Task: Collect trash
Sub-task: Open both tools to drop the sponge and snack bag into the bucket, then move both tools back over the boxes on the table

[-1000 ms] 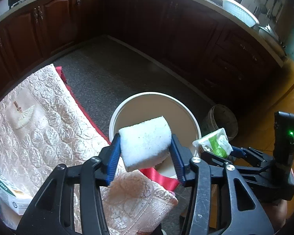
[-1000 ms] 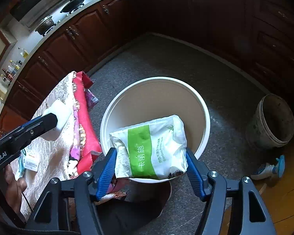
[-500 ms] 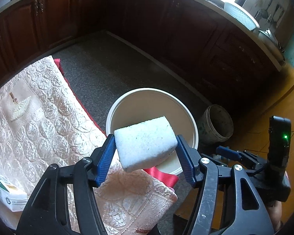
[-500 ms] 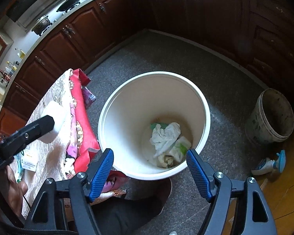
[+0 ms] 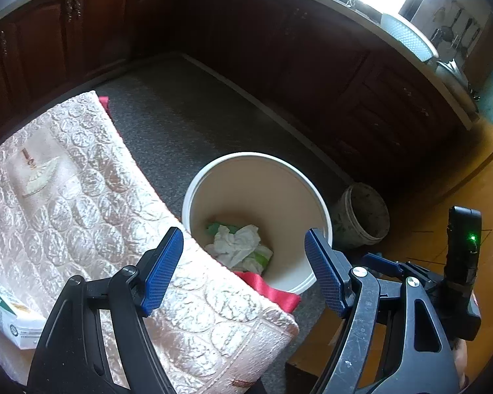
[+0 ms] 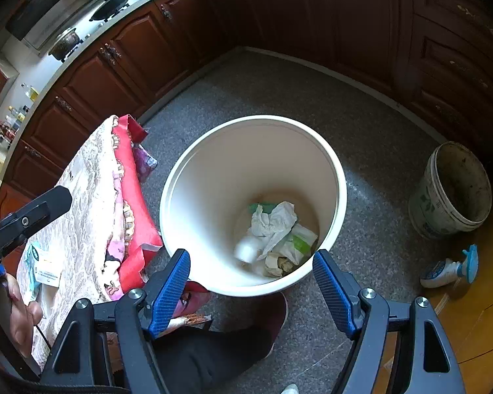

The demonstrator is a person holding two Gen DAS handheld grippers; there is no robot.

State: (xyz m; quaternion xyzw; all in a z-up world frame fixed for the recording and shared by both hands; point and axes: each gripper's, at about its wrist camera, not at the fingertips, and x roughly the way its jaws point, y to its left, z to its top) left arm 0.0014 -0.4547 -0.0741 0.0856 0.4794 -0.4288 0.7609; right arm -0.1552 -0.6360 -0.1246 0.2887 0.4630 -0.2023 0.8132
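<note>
Dark wooden kitchen cabinets (image 6: 121, 75) curve round a speckled grey floor (image 5: 187, 111). Over it the left gripper (image 5: 243, 269) has just been spreading its blue pads, and nothing lies between them. The right gripper (image 6: 251, 290) stands wide apart too, bare. Both hang above the white bucket (image 6: 340, 193), which stands on the floor just beside a table under a quilted cream cloth (image 5: 82, 203). Trash (image 6: 276, 236) lies at the bucket's bottom: crumpled white paper, a white-and-green packet, a pale blurred block. Only the right wrist view shows that block (image 6: 246, 249), a fallen spray bottle (image 6: 450, 269) and a dark shoe (image 6: 272, 312). Both views show a grimy second bucket (image 5: 361, 213) nearby.
</note>
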